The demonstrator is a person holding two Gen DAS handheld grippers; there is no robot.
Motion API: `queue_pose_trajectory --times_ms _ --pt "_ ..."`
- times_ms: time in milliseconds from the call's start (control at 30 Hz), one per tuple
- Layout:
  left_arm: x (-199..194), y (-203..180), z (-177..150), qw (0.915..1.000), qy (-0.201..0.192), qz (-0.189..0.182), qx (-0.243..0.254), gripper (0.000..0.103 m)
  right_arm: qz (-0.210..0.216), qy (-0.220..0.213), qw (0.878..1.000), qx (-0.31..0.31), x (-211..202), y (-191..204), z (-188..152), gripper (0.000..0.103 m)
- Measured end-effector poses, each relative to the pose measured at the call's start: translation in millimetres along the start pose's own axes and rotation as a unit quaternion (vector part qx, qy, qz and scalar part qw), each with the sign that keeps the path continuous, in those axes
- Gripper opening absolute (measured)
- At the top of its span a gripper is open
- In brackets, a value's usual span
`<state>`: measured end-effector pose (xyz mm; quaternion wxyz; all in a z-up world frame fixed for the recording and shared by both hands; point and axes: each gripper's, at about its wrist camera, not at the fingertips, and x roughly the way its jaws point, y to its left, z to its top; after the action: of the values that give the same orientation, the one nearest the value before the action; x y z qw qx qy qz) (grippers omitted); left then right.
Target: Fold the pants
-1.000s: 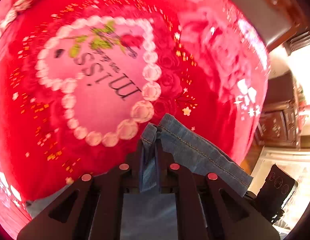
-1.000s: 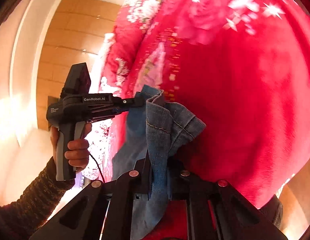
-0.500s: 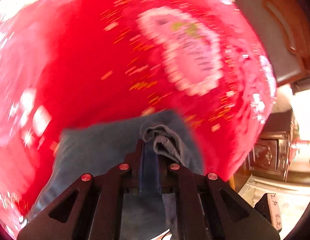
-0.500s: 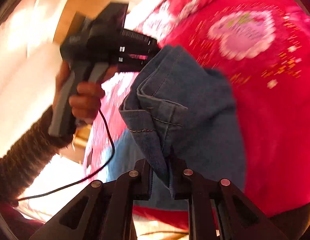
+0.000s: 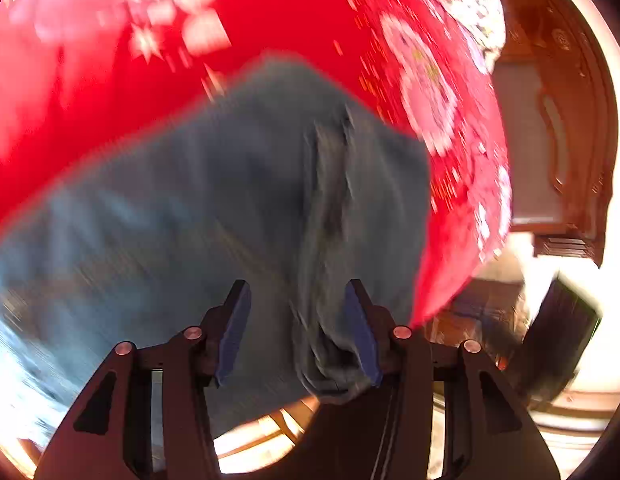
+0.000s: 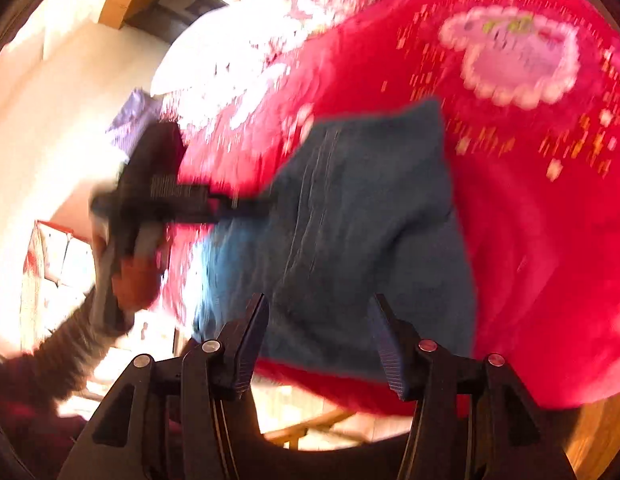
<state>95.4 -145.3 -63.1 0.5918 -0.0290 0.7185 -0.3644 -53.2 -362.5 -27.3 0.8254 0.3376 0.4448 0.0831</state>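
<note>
The pants [image 5: 238,208], blue denim, lie folded over on the red bed cover [image 5: 110,80], close to the bed's near edge. Both views are smeared by motion, so fine seams are hard to read.

The left tool [image 5: 296,332] has just been opening; its jaws stand apart. A bunched roll of denim hangs between them against the pad at 3 o'clock, and the pad at 9 o'clock stands clear of the cloth, so the tool is released, not clenched. In the right wrist view this same tool [image 6: 246,204] sits at 9 o'clock of the pants [image 6: 369,220], carried by the person's left hand [image 6: 134,276].

The right tool [image 6: 319,340] has also just been opening. Its jaws are spread, with the fold's near edge showing beyond the gap and no pad pressing on it: released.

Likely trouble from here:
- The roll against the left tool's pad may cling. If the hand pulls away fast, it could drag that corner along and undo the fold.
- The bundle lies near the cover's [image 6: 549,240] lower edge, at 6 o'clock in the right wrist view. A tug toward the person could slide part of it off the bed.
- The top layer looks puffed and creased down its middle. Left unpressed, it may spring open or sit crooked for the next fold.
- With both hands moving quickly, a stray jaw may snag a seam.
</note>
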Motion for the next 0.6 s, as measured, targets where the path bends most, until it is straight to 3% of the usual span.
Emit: queue_pose_trajectory --times_ms 67,200,333,433,467,500,533,600 --pt "17 -4 -15 0.9996 0.022 -0.016 -0.008 0.047 -0.011 -0.004 1.000 -0.007 7 0 36 0.055" --pt "38 -8 -40 0.9982 0.042 -0.034 -0.027 0.047 -0.058 0.047 0.995 -0.059 60 17 92 0.054" --pt "43 -7 -48 0.9981 0.031 -0.031 -0.043 0.047 -0.138 0.092 0.980 -0.111 116 30 118 0.054" --pt "43 -5 -46 0.9973 0.021 -0.035 -0.061 0.047 -0.163 0.136 0.966 -0.150 150 35 112 0.052" --pt "42 -5 -46 0.9972 0.018 -0.035 -0.063 0.047 -0.168 0.148 0.959 -0.172 159 37 112 0.032" --pt "41 -5 -46 0.9974 0.014 -0.031 -0.063 0.041 -0.179 0.157 0.949 -0.205 164 45 109 0.003" --pt "38 -6 -48 0.9975 0.011 -0.029 -0.063 0.026 -0.186 0.151 0.944 -0.227 163 55 109 0.000" --pt "31 -5 -56 0.9963 0.012 -0.051 -0.068 0.021 -0.129 0.128 0.954 -0.238 148 79 110 0.001"
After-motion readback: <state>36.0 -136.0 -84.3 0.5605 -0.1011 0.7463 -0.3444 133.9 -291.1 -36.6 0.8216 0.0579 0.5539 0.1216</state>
